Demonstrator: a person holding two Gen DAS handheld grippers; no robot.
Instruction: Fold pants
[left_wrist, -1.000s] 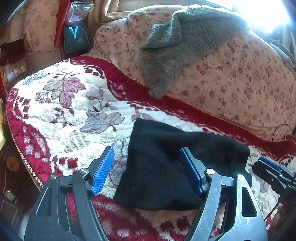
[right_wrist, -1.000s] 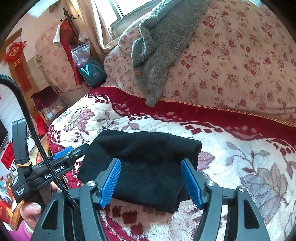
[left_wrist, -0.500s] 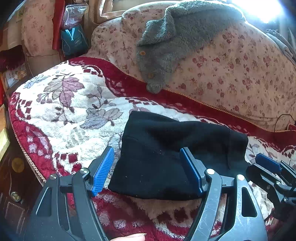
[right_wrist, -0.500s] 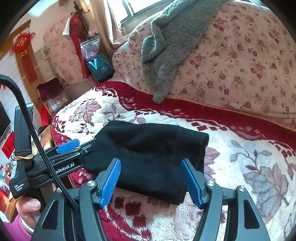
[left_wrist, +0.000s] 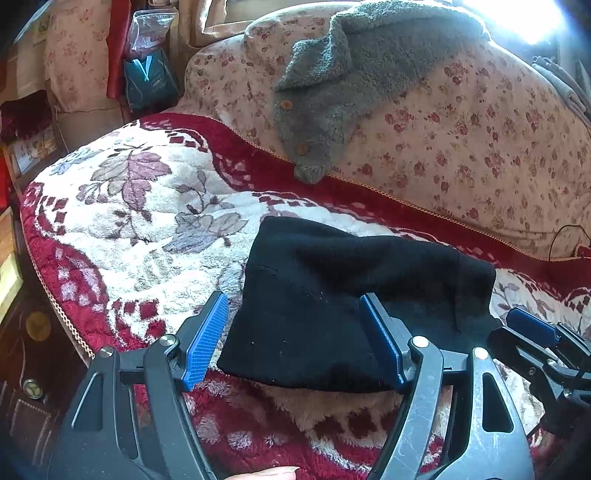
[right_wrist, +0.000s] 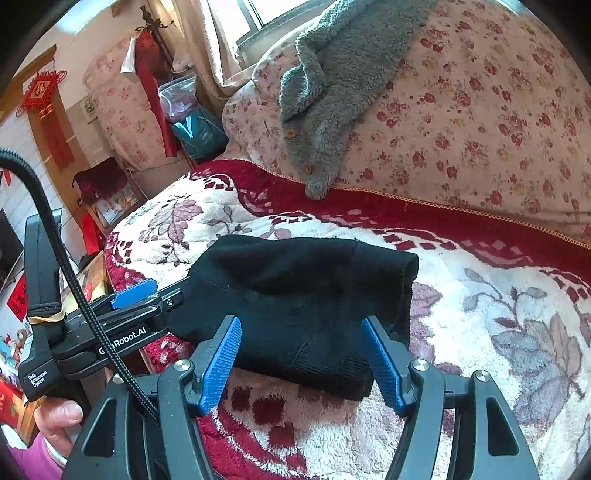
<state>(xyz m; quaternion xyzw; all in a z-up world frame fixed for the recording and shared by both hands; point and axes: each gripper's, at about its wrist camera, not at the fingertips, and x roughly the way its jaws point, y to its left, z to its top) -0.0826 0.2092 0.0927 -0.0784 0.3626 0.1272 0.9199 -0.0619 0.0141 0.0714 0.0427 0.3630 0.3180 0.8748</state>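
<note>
Pants: the black pants (left_wrist: 343, 314) are lying folded into a compact bundle on the plush floral blanket (left_wrist: 140, 221), near its front edge; in the right wrist view they (right_wrist: 295, 295) are sitting just ahead of the blue pads.
Left gripper: the left gripper (left_wrist: 295, 343) is hovering over the near left part of the bundle with its jaws released and standing wide; one blue pad is sitting over the blanket beside the pants, the other over the black cloth, and neither is pinching it.
Right gripper: the right gripper (right_wrist: 303, 362) is hanging over the near edge of the bundle, jaws released and spread wide, nothing clamped between them.
Cross view: the left gripper (right_wrist: 110, 325) is showing at the left of the right wrist view, its tip at the bundle's left end; whether it is touching the cloth I cannot tell.
Hand: a hand (right_wrist: 55, 421) is gripping the left tool's handle.
Blanket: it is covering a sofa seat, red border running along the back.
Backrest: a floral backrest cover (left_wrist: 461, 129) is rising behind, with a grey fleece garment (left_wrist: 351, 81) draping over it.
</note>
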